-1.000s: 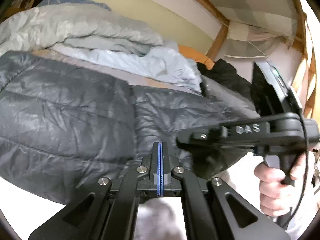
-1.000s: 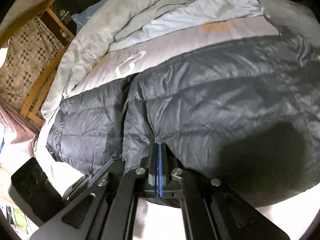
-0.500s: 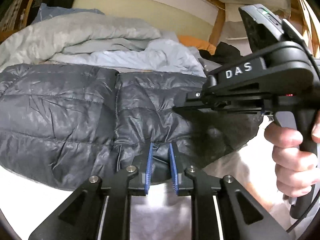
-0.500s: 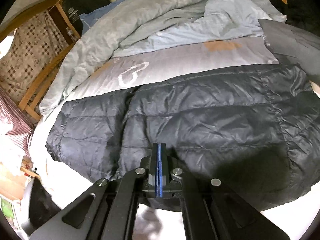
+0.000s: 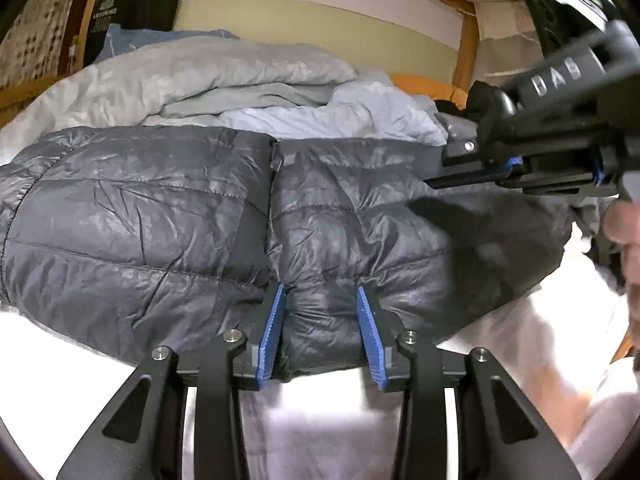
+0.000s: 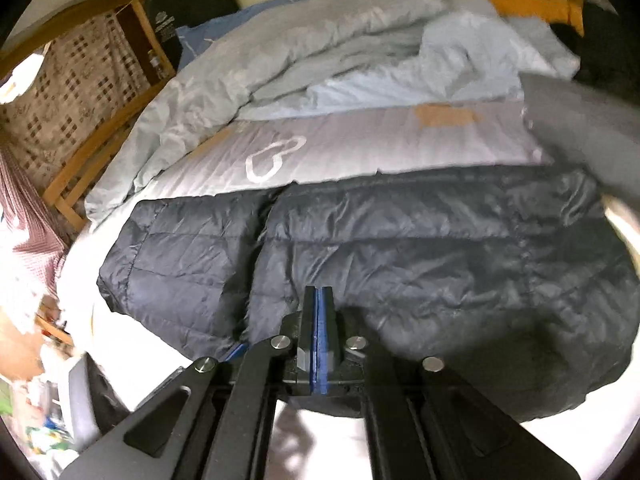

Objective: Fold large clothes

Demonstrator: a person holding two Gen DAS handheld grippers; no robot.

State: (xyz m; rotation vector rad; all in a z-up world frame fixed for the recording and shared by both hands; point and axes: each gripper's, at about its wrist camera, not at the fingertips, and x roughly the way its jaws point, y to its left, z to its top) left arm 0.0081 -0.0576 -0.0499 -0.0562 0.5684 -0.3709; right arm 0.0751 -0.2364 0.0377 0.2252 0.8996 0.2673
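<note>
Dark quilted puffer jacket lies flat across the bed, its near hem at the mattress edge.

Left gripper, spread wide, straddles a puff of that hem; right gripper is clenched on nothing visible (cloth between its pads can't be ruled out). Next, probably: pinch the hem and carry it toward the rumpled pale-blue duvet, where grey sheet lies bare.

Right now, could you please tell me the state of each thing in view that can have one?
Left gripper: open, fingers straddling a bulge of the jacket's near edge.
Right gripper: shut, nothing visible between its pads, over the jacket's near edge.
Dark puffer jacket: lying flat across the bed, front closed.
Pale blue duvet: rumpled and bunched behind the jacket.
Grey sheet: spread flat.
</note>
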